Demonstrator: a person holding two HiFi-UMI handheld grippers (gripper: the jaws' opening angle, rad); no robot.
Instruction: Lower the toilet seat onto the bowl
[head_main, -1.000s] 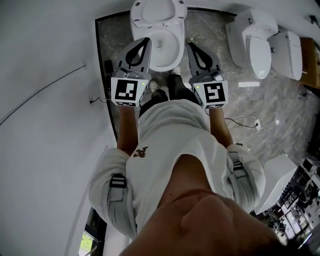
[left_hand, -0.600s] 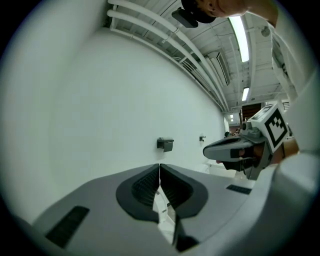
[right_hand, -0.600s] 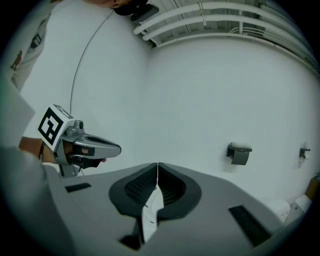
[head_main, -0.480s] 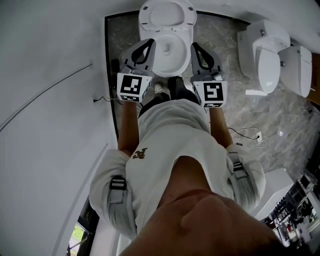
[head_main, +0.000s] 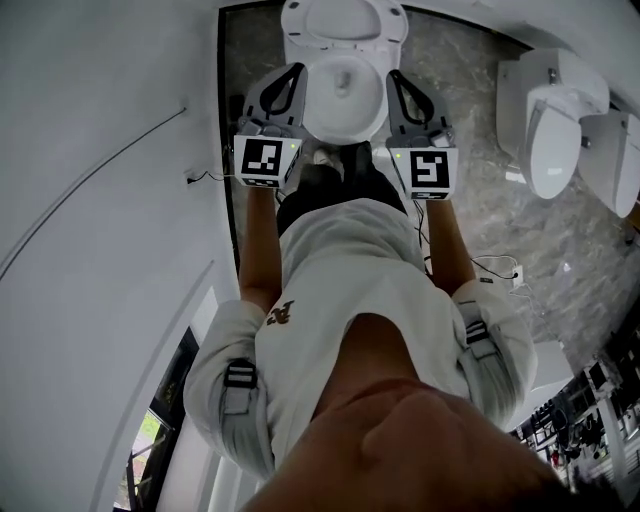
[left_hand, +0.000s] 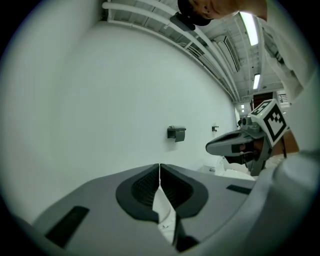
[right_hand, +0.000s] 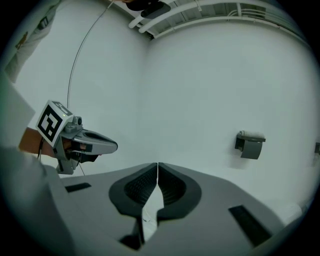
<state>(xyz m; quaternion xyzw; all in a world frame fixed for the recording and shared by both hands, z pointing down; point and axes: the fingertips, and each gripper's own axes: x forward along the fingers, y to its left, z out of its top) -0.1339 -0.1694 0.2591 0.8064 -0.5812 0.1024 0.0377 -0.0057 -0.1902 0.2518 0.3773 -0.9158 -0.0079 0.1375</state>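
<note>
A white toilet stands at the top centre of the head view, its bowl (head_main: 345, 95) open. Its seat and lid (head_main: 343, 20) are tipped up behind the bowl. My left gripper (head_main: 291, 70) hangs over the bowl's left side and my right gripper (head_main: 394, 76) over its right side. Both are shut and empty, and neither touches the toilet. In the left gripper view the shut left gripper (left_hand: 159, 165) points at a bare white wall. The right gripper view shows the right gripper (right_hand: 157, 164) the same way. The toilet is hidden in both gripper views.
A grey paper holder (left_hand: 176, 133) (right_hand: 250, 144) hangs on the wall ahead. More white toilets (head_main: 555, 120) stand on the marble floor at the right. A cable with a plug (head_main: 495, 268) lies beside my right arm. A white wall (head_main: 110, 200) runs close along the left.
The head view has swung, so the toilet sits more central and nearer the top. Both grippers stay shut beside the bowl, a little higher in the picture.
</note>
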